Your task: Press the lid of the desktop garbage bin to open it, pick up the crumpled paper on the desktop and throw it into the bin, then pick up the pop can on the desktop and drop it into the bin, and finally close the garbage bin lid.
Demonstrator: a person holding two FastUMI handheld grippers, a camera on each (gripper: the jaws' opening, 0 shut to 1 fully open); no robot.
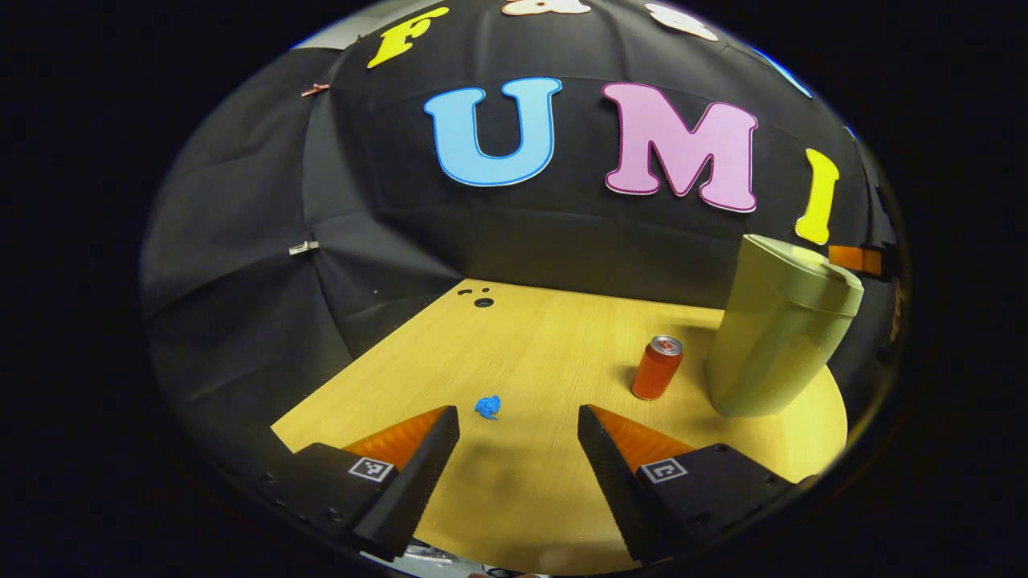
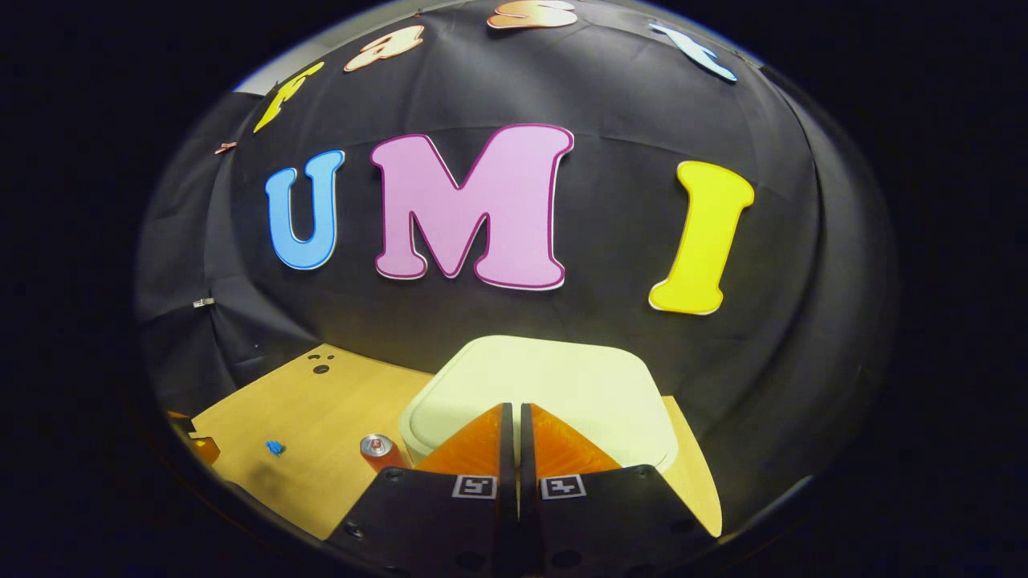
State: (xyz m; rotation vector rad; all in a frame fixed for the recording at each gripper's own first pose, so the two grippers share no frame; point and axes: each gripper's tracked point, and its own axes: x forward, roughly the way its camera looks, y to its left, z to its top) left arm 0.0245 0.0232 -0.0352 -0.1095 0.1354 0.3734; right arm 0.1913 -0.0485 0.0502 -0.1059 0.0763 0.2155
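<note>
Right gripper (image 2: 511, 417) fingers pressed together, poised just over bin lid (image 2: 562, 377) — lid straight ahead, below tips; left gripper (image 1: 518, 421) wide, empty.

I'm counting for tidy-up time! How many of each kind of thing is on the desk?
Garbage bin: 1
Pop can: 1
Crumpled paper: 1
Total: 3

Two handheld grippers, each with a pair of wedge-shaped fingers

The left gripper (image 1: 518, 433) and right gripper (image 2: 514, 437) share one build: black angular bodies studded with small round screw holes, a small square black-and-white coded marker on each finger mount, and ribbed inner faces tapering to narrow tips.
</note>
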